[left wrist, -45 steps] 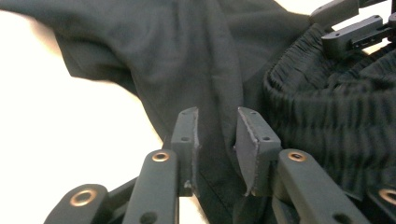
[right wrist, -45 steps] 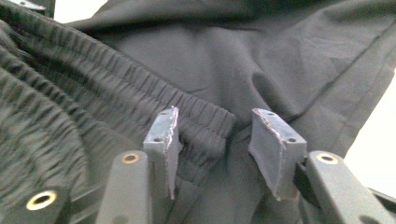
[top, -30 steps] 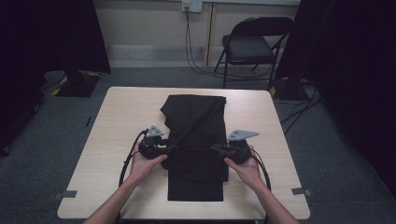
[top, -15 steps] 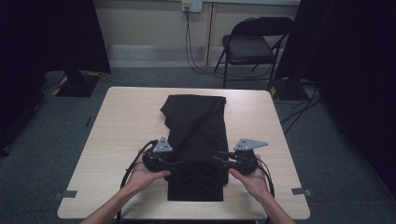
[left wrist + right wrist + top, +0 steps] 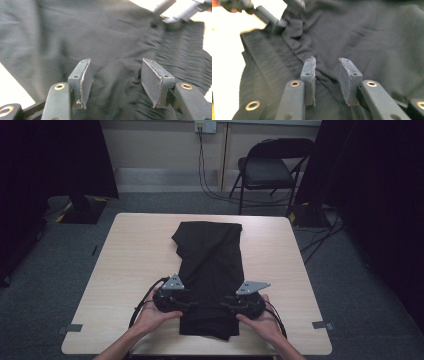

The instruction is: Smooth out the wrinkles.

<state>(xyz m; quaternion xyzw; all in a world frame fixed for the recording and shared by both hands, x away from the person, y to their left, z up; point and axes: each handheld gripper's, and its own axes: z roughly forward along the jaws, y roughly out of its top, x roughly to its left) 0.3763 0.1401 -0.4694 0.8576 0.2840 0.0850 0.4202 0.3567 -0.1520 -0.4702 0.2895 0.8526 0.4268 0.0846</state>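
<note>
Black trousers (image 5: pixel 212 270) flat on table (image 5: pixel 125 270), long axis running away from near edge, waistband end nearest. Left tool (image 5: pixel 187 305) and right tool (image 5: pixel 227 307) facing inward across the near end, equally close. Left tool (image 5: pixel 115 82) spread wide over cloth, pinching nothing; right tool (image 5: pixel 327 80) spread narrower, a fold between the jaws. Bare table open on both sides.

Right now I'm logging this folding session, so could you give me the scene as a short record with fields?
garment: black trousers lying lengthwise on the table, elastic waistband nearest the person
left gripper: over the waistband's left edge, jaws open
right gripper: over the waistband's right edge, jaws open
grip: fabric lies between both jaw pairs, not clamped
background: folding chair beyond the table
</note>
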